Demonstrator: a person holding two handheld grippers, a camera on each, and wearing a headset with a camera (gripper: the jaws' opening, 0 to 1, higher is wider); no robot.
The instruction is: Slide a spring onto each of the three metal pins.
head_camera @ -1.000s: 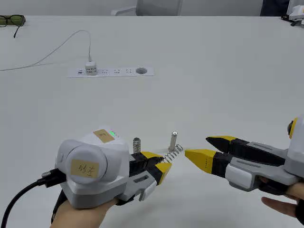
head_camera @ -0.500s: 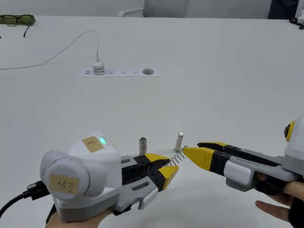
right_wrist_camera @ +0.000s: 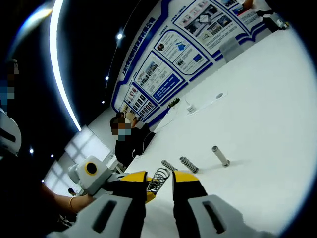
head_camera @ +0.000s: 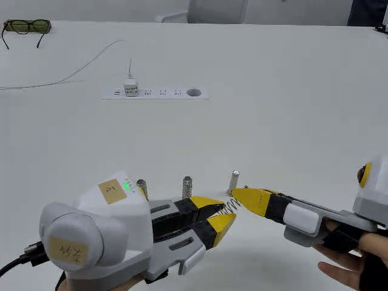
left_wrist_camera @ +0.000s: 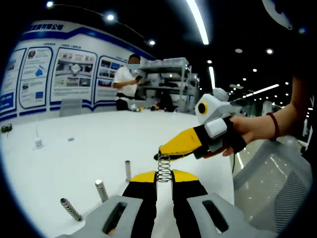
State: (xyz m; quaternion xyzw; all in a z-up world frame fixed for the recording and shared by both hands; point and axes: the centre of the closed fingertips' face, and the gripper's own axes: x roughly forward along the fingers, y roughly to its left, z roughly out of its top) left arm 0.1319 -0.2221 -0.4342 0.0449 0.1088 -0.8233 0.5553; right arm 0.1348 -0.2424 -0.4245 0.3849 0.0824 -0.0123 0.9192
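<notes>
My left claw [head_camera: 215, 215] is clamped on one end of a small coiled steel spring [head_camera: 230, 206]. Its axis runs right and far to my right claw [head_camera: 235, 191], whose jaws are nearly together around the other end; I cannot tell if they grip. The bare upright metal pin [head_camera: 234, 180] stands just beyond, nearest the right claw. Three pins stand on the white desk [head_camera: 273, 91], the other two being spring-covered pins [head_camera: 187, 185]. Three springs in all.
</notes>
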